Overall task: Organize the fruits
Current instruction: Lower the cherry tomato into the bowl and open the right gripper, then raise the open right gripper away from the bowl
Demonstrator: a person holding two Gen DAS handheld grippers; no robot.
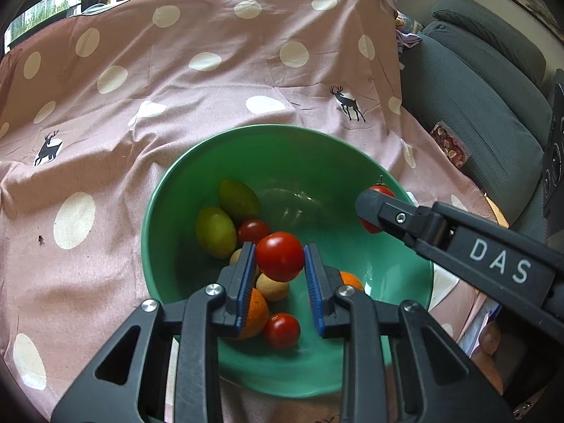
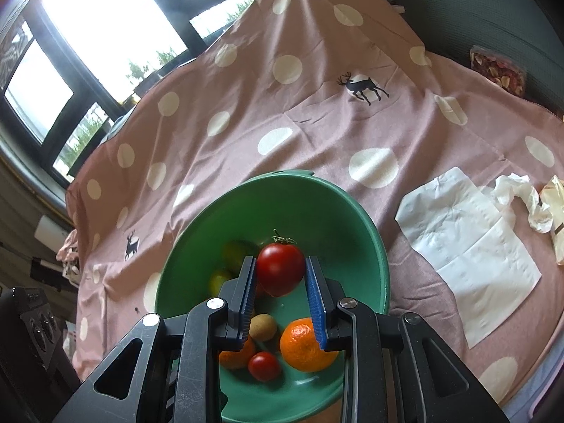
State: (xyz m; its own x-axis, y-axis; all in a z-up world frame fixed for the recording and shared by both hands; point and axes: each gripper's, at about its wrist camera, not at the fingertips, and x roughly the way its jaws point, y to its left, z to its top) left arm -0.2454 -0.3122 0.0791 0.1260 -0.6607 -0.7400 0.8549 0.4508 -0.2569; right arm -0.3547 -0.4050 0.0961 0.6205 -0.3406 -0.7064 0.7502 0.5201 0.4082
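A green bowl (image 1: 317, 162) sits on the pink spotted cloth and holds two green fruits (image 1: 215, 232), small tomatoes (image 1: 282, 330), oranges (image 2: 303, 347) and a kiwi (image 2: 262, 327). My left gripper (image 1: 279, 261) is shut on a red tomato (image 1: 280, 256), held above the bowl. My right gripper (image 2: 280, 274) is shut on a stemmed red tomato (image 2: 281, 268), also over the bowl (image 2: 317, 204). In the left wrist view the right gripper (image 1: 373, 211) reaches in from the right with its tomato (image 1: 380, 190) at the bowl's right rim.
White paper napkins (image 2: 469, 246) and crumpled wrappers (image 2: 521, 201) lie on the cloth right of the bowl. A grey sofa (image 1: 486, 98) with a snack bag (image 1: 451, 144) stands at the right. Windows are behind the table.
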